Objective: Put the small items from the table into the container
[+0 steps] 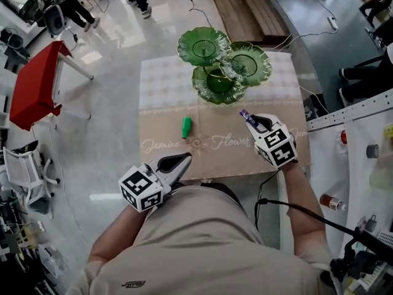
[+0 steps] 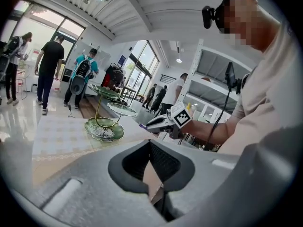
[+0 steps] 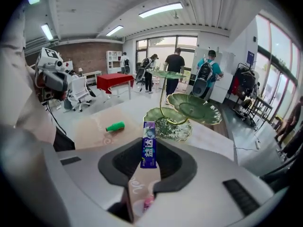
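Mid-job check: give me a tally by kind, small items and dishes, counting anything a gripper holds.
Green leaf dishes on the stand: 3
Green bottle lying on the table: 1
Purple gum pack held in the right gripper: 1
Total: 5

Right gripper (image 1: 249,121) (image 3: 150,149): I hold it out ahead of my right side, pitched clearly downward, jaws clamped on a small purple stick pack (image 1: 244,114) (image 3: 150,143) that juts past their tips. Left gripper (image 1: 182,160) (image 2: 150,145): I keep it low and close to my body, pointing ahead and only slightly down, jaws together with nothing between them. My right forearm (image 1: 299,192) is bare, elbow bent at my side.
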`<state>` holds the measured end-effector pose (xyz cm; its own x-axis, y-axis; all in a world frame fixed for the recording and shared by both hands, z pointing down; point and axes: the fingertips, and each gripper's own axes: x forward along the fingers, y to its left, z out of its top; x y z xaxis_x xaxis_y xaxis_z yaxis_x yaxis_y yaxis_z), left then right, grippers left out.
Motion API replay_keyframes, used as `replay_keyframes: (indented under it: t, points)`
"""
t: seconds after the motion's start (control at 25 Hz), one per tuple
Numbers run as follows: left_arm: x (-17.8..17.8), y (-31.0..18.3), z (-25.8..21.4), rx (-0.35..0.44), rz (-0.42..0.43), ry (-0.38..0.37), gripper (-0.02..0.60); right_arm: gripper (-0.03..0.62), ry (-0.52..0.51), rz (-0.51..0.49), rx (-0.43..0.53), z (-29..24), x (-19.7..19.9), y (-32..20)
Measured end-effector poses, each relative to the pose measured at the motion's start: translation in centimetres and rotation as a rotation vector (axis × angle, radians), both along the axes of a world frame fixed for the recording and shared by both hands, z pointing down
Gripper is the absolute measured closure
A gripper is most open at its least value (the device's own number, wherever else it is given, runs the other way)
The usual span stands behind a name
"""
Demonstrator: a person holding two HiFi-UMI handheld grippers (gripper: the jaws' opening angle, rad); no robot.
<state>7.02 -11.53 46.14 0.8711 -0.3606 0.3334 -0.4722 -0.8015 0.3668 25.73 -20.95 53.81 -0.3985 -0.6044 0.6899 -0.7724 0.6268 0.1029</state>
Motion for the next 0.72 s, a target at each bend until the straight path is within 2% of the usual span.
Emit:
replay_keyframes:
  t: [0.4,0.56,0.72]
  points:
    - [-0.8,-0.2,-0.4,0.000,-0.031,0.014,0.574,0.500,0.014,-0.043,0.103,-8.3,-0.2,-6.6]
    - [-2.1,-0.5,-0.4,-0.002,-0.070,0.019,0.574,0.500,0.041,-0.039,0.119,-8.9,0.0,-9.8]
    - [-3.5,-0.6,-0.4,-0.007,-0.115,0.019,0.574,0.500,0.069,-0.011,0.098,-7.4,1.1,-13.3]
